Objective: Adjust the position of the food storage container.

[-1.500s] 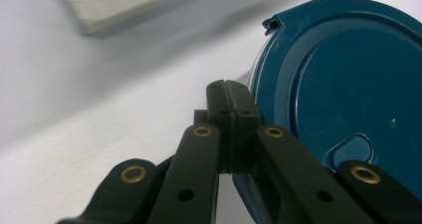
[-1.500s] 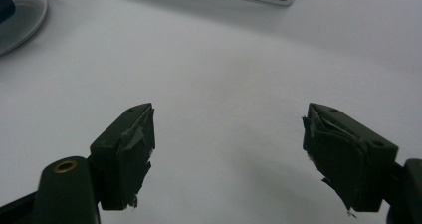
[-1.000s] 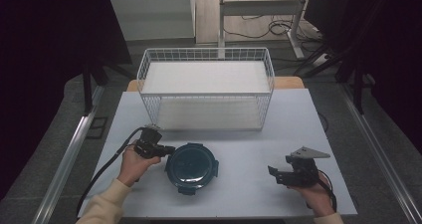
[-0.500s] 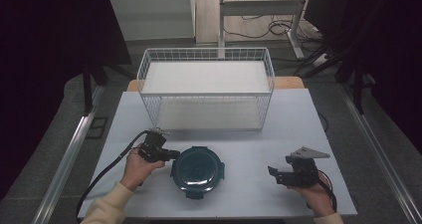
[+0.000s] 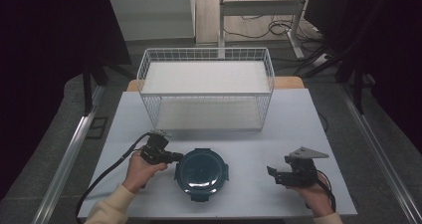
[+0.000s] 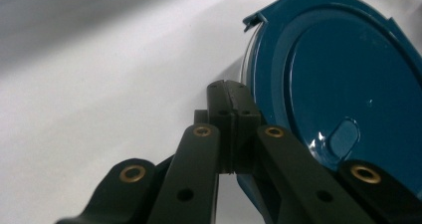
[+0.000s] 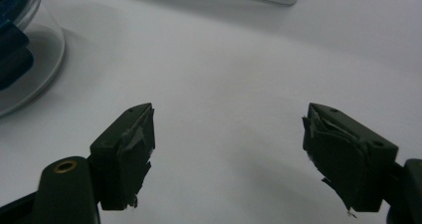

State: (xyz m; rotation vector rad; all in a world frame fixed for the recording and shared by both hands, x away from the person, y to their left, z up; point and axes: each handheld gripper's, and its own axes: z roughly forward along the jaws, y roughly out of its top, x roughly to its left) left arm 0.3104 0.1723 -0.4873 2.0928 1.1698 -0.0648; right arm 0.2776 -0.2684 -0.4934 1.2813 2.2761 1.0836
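The left tongs (image 5: 175, 157) are pressed together with nothing between them, their tip touching the left rim of the round container (image 5: 200, 171), whose blue lid (image 6: 348, 84) is on and whose clear wall shows in the right gripper view. The container sits on the counter (image 5: 298, 129) near the front edge, between the two hands, well apart from the wire basket (image 5: 206, 92) that stands at the back of the counter. The right tongs (image 5: 271, 173) are spread wide, held low over bare counter to the right of the container and not touching it. As a judgement, the work in hand is nudging the container sideways with the closed left tongs, perhaps to line it up for a grasp or to work at a lid latch; no latch looks lifted, the lid is not off, and nothing lies in the basket, so most of the job seems left to do. Compared with the frame a second ago, the container has slid to the right, toward the middle of the counter, and the left hand (image 5: 139, 169) has followed it; half a second ago it was partway along. The right hand (image 5: 311, 194) sits where it was, and the basket has not moved.
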